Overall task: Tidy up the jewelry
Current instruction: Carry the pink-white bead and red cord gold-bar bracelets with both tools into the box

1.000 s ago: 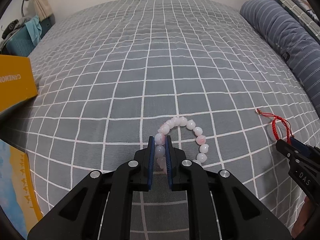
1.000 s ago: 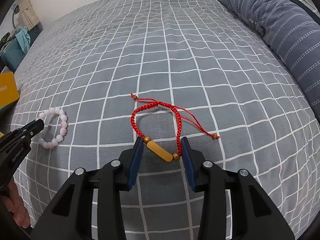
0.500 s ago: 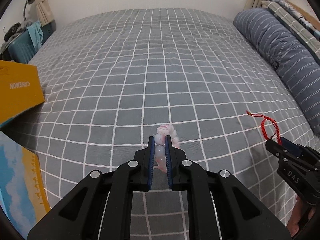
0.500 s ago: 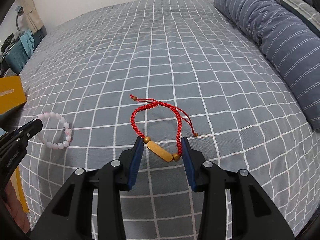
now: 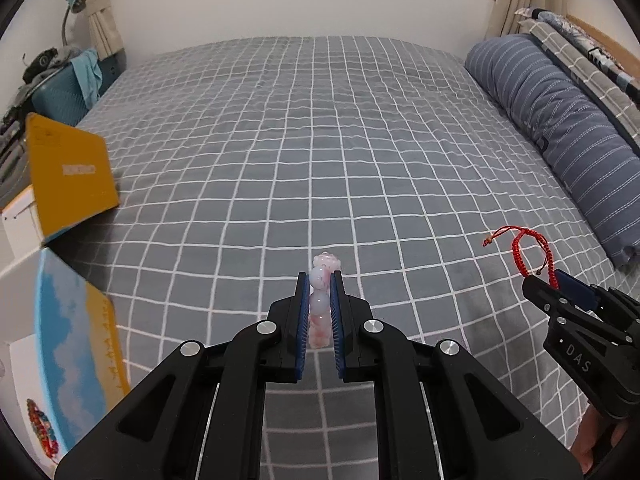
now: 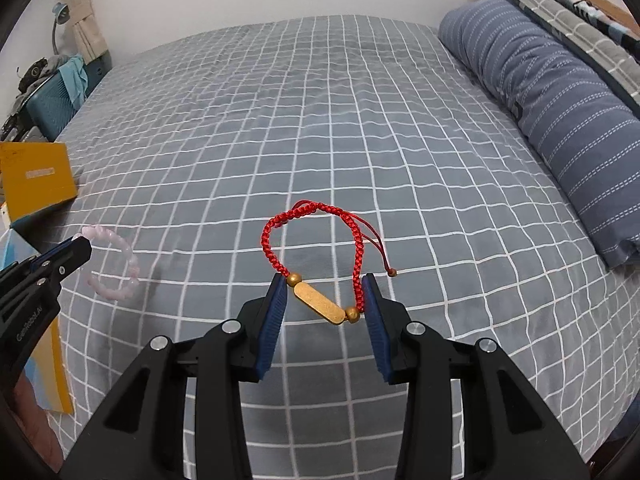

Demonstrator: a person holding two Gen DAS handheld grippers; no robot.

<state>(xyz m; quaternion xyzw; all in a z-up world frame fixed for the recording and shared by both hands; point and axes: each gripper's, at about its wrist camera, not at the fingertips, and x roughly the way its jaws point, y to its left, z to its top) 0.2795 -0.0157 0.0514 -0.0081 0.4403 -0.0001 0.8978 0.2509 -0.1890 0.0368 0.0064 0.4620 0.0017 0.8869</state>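
Left wrist view. Left gripper (image 5: 319, 312): fingers (image 5: 301, 320) clamped narrow on pink bead bracelet (image 5: 320, 304), seen edge-on, clear of the checked bedspread (image 5: 320, 140); pinched across the beads, presumably for carrying to storage. Open yellow box (image 5: 68, 176) at left edge, likely destination; a beaded bracelet (image 5: 40, 428) visible lower left. Right gripper (image 5: 560, 284) at right, red cord looped above it. Against the earlier frame: bracelet off the bed, more room visible.

Right wrist view. Right gripper (image 6: 324, 300): fingers (image 6: 276, 312) part-closed across red braided cord bracelet (image 6: 316, 256), gold bar (image 6: 319, 303) spanning the gap, loop standing free of the bedspread. Earlier: loop lying flat on it. Striped bolster (image 6: 560, 112) at right.
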